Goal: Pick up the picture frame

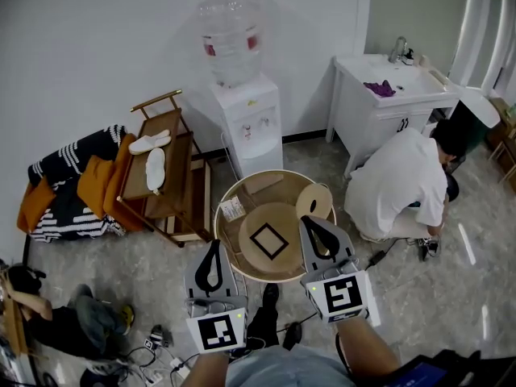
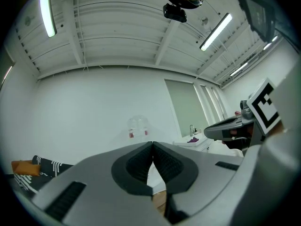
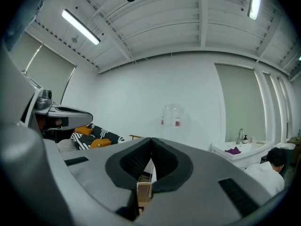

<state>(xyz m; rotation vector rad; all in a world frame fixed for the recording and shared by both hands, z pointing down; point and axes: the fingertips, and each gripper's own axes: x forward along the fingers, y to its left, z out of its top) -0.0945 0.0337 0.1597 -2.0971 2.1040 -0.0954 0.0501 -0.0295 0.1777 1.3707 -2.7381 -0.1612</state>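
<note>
The picture frame is a small black square frame lying flat on a round wooden board, inside the round rimmed wooden table. My left gripper is held up at the table's near left rim, jaws shut with nothing between them. My right gripper is raised just right of the frame, also shut and empty. In the left gripper view the left gripper points level at the far wall. The right gripper does the same in the right gripper view. The frame shows in neither gripper view.
A water dispenser stands behind the table. A wooden rack with slippers and striped cushions are to the left. At the right, a person in white crouches by a white sink cabinet. Cables lie on the floor.
</note>
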